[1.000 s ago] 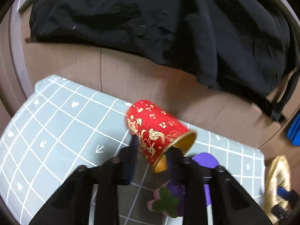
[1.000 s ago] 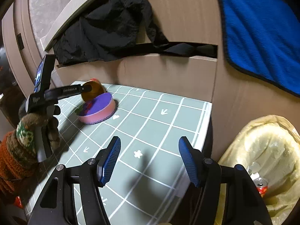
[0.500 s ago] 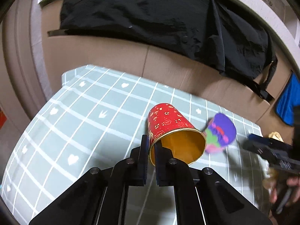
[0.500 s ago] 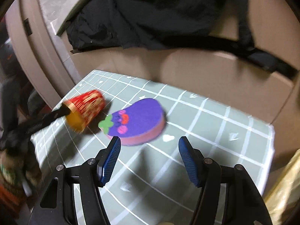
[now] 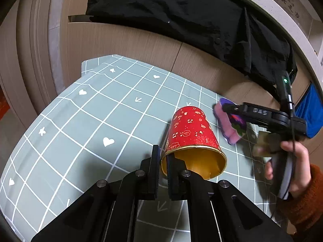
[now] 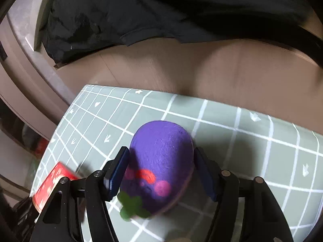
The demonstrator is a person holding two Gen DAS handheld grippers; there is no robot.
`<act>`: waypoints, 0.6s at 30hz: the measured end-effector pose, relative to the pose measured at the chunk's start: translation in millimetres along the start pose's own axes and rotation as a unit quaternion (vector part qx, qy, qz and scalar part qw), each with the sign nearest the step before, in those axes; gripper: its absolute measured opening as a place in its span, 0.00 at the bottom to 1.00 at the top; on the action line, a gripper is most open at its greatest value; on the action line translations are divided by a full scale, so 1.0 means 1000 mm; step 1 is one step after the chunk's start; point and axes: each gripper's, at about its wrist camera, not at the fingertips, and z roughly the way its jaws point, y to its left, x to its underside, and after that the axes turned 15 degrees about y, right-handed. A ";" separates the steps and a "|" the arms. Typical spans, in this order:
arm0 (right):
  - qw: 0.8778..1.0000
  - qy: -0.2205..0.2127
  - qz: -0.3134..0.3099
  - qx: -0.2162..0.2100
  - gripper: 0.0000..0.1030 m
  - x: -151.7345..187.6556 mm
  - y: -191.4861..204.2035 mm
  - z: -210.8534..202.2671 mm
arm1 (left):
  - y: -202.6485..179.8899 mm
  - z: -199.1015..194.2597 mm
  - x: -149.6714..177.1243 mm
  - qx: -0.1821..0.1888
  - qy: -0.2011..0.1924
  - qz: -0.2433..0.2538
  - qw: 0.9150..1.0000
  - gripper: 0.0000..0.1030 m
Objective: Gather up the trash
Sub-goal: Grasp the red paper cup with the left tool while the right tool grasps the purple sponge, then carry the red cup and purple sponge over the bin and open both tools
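My left gripper (image 5: pixel 163 159) is shut on the rim of a red paper cup (image 5: pixel 190 131) with gold patterns and a gold inside, held tilted above the green grid mat (image 5: pixel 90 121). The cup also shows at the lower left of the right wrist view (image 6: pixel 51 183). My right gripper (image 6: pixel 159 173) has its fingers on both sides of a purple eggplant-shaped sponge (image 6: pixel 161 161) with a pink underside and green leaf, and grips it. In the left wrist view the right gripper (image 5: pixel 228 111) holds that sponge (image 5: pixel 230 125) tilted off the mat.
A black garment (image 5: pixel 181 16) hangs over the brown wooden panel (image 5: pixel 121 44) behind the mat. A blue cloth (image 5: pixel 310 109) shows at the far right. The mat's edges drop off at the left and back.
My right gripper moved in over the eggplant sponge, closed on it and lifted it. My left gripper kept the red cup and raised it further, pulling back.
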 end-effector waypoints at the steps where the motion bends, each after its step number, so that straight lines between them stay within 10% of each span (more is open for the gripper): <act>1: 1.000 0.002 -0.012 0.016 0.64 0.000 0.006 0.002 | 0.000 0.000 -0.001 0.001 -0.002 -0.002 1.000 0.07; 8: 0.992 0.002 -0.102 0.067 0.63 0.020 0.027 -0.006 | 0.003 0.011 -0.011 0.012 -0.003 -0.013 1.000 0.08; 18: 0.992 -0.023 -0.117 0.032 0.60 0.075 -0.005 -0.070 | -0.023 0.018 -0.019 0.017 -0.007 0.003 1.000 0.03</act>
